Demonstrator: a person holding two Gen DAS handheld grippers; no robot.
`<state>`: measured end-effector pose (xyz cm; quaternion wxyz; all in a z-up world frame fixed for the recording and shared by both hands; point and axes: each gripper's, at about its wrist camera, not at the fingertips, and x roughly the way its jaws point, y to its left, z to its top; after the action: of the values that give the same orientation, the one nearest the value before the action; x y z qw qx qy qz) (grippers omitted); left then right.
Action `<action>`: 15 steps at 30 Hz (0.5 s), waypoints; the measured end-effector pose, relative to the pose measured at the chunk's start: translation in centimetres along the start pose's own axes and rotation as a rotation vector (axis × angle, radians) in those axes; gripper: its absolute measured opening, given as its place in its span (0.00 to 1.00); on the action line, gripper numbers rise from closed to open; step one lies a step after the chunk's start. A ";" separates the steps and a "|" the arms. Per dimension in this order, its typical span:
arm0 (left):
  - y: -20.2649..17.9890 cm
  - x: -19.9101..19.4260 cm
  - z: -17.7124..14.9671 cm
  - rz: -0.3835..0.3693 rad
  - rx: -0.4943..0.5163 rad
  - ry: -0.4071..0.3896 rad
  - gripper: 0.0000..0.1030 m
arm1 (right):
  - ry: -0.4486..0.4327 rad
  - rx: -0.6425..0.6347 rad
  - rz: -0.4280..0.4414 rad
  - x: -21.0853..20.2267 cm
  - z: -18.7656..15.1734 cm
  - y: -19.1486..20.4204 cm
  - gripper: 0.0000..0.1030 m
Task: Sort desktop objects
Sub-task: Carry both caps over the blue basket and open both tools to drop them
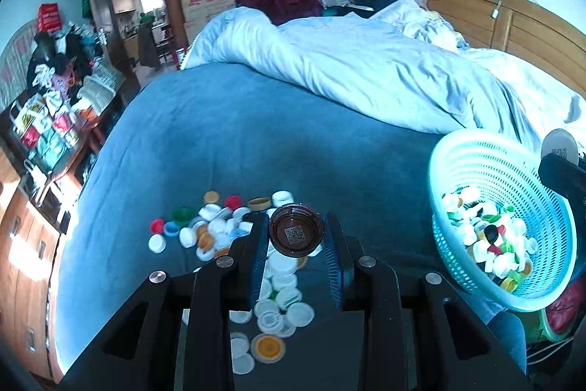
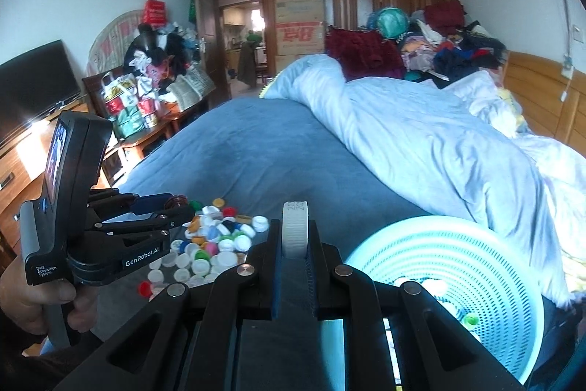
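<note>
Item: brown round plastic cap w/ QR code, pinched rim-to-rim in our left gripper; light, stiff, slick. Right gripper clamps grey ribbed plastic cap edgewise.

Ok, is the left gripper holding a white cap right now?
No, the left gripper is shut on a dark brown cap with a QR code inside, held between its jaws above the pile of bottle caps.

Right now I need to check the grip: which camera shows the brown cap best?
The left wrist view: the brown cap faces the lens, pinched in the left gripper, its printed code visible. The right wrist view shows only its edge, mostly hidden.
</note>
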<state>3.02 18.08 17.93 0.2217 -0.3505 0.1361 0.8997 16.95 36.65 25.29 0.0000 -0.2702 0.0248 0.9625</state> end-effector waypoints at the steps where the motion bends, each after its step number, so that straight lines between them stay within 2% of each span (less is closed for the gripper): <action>1: -0.5 0.1 0.1 -0.004 0.008 0.000 0.24 | -0.001 0.007 -0.004 -0.1 0.0 -0.4 0.12; 15: -8.7 1.5 2.6 -0.086 0.111 0.020 0.24 | -0.009 0.097 -0.101 -2.4 -1.2 -6.7 0.12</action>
<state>4.84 27.12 17.99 0.2778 -0.3520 0.1729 0.8769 19.76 43.28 25.18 0.0620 -0.2665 0.0580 0.9601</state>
